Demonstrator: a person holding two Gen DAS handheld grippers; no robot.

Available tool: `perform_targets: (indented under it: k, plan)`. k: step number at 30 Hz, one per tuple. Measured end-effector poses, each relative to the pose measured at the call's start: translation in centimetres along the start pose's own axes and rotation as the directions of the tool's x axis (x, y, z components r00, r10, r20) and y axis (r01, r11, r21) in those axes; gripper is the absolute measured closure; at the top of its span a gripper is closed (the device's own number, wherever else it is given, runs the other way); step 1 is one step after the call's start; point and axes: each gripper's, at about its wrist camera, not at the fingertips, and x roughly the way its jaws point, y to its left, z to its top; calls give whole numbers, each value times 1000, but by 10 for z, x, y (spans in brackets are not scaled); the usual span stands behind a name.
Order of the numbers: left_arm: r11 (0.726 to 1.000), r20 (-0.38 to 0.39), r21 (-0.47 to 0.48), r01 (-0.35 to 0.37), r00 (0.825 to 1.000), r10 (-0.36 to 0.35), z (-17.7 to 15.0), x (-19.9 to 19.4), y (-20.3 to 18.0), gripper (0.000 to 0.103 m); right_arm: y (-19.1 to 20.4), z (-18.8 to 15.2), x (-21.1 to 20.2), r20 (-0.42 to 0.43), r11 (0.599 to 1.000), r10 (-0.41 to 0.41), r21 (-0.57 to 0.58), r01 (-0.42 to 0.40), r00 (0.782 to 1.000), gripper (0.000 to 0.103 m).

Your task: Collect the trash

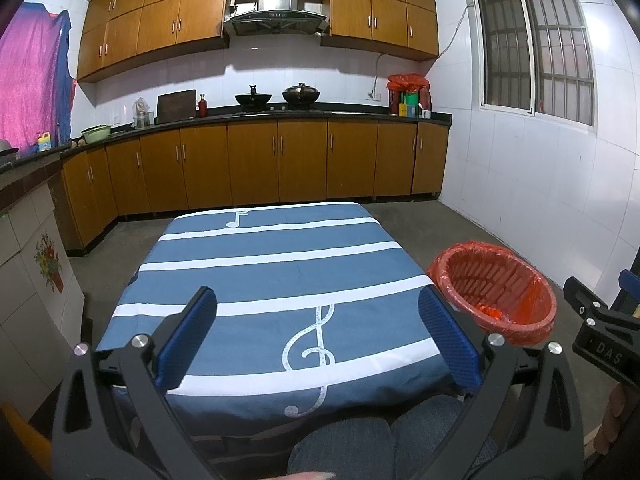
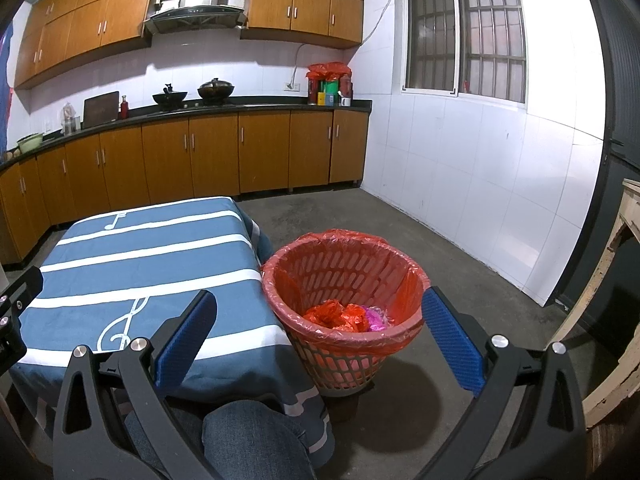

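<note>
1. The left claw (image 1: 318,330) is standing wide apart, its blue pads (image 1: 188,344) holding nothing, and is hovering over the near half of the bench (image 1: 256,264), which is wearing a blue cloth with white stripes and music notes.
2. The right claw (image 2: 320,334) is likewise gaping wide and gripping nothing; it is pointing toward the trash basket (image 2: 344,364), with the basket showing between its two fingers.
3. In the left wrist view, part of the right claw (image 1: 600,324) is showing at 3 o'clock, just beyond the basket (image 1: 496,284).
4. The basket is standing on the concrete floor (image 2: 400,220) just beside the bench's right edge, at 3 o'clock from the bench, lined with a red plastic bag (image 2: 280,280) folded over its rim.
5. The trash is lying inside the basket at the bottom: crumpled red plastic (image 2: 336,314) with a pink piece (image 2: 376,314) touching it at its 3 o'clock side.
6. The person's knees in blue jeans (image 2: 256,436) are showing at 6 o'clock, under the near bench edge.
7. At 12 o'clock, wooden cabinets (image 1: 256,164) are running along the far wall, with two woks (image 1: 276,98) sitting on the stove under a range hood (image 1: 276,20).
8. A barred window (image 2: 464,32) is sitting at 2 o'clock in the white tiled wall.
</note>
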Motion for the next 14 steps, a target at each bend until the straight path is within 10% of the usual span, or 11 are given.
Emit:
perform_targets:
  k: [14]
  plan:
    - [1000,-1,2,-2,1000,2,1,2,1,4,-1,1,0,0,1000,0,0,0,1000,2]
